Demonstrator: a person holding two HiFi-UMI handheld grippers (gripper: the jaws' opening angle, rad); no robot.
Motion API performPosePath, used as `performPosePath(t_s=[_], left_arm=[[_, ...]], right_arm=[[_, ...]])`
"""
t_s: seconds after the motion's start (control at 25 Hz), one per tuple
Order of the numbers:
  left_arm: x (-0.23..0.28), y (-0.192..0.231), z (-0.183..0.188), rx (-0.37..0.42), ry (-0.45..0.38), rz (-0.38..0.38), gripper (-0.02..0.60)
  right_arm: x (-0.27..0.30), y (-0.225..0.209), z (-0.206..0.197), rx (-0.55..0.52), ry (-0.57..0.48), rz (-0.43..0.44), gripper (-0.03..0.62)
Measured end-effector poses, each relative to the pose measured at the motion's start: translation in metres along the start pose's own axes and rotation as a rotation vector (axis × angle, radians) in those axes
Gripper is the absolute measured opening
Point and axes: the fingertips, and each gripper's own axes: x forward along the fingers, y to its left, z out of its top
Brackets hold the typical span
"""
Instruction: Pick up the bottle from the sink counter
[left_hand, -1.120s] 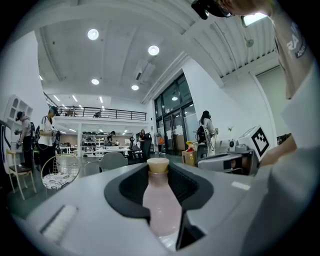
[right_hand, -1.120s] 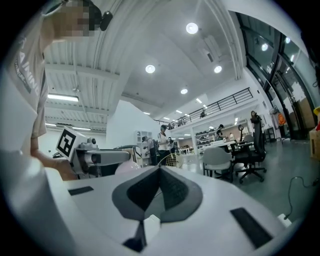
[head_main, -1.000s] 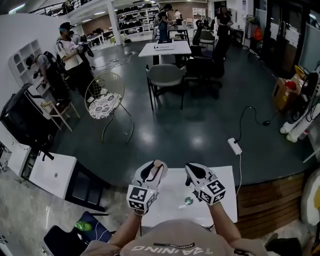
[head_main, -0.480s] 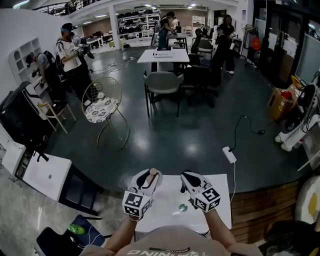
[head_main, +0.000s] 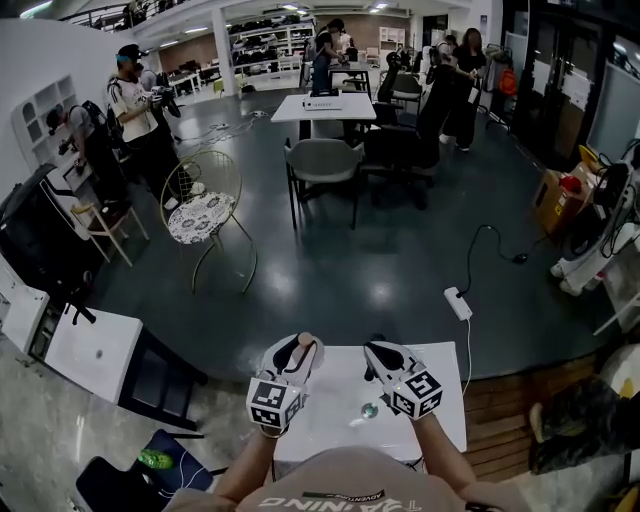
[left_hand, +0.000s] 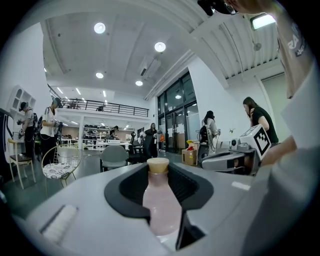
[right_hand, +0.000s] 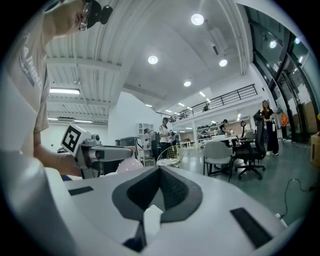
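A pink bottle (left_hand: 161, 200) with a tan cap (left_hand: 158, 165) stands up between the jaws of my left gripper (head_main: 297, 352), which is shut on it. In the head view the cap (head_main: 308, 340) pokes out of the jaws, above the left part of the white sink counter (head_main: 445, 395). My right gripper (head_main: 376, 352) hovers beside it over the counter, shut with nothing in it; its jaws meet in the right gripper view (right_hand: 159, 176). That view also shows the pink bottle (right_hand: 131, 165) to its left. A round drain (head_main: 369, 409) lies between the two grippers.
Beyond the counter is dark floor with a white power strip (head_main: 457, 303) and its cable. A wire chair (head_main: 205, 205), a grey chair (head_main: 322, 160) and a white table (head_main: 325, 103) stand farther off. People stand at the left and the back. A white cabinet (head_main: 95, 355) sits at the left.
Both grippers keep their places over the counter and the bottle stays in the left jaws. The head camera has shifted a little, and people at the back have moved.
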Motion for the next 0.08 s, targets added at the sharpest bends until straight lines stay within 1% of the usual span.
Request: performPosePath(t_s=[0.08], left_arm=[[0.0009,0.0045,-0.0012,0.000,-0.001,0.002,0.129]], right_arm=[[0.0002,-0.0015,-0.0002,0.001,-0.003,-0.011,0.007]])
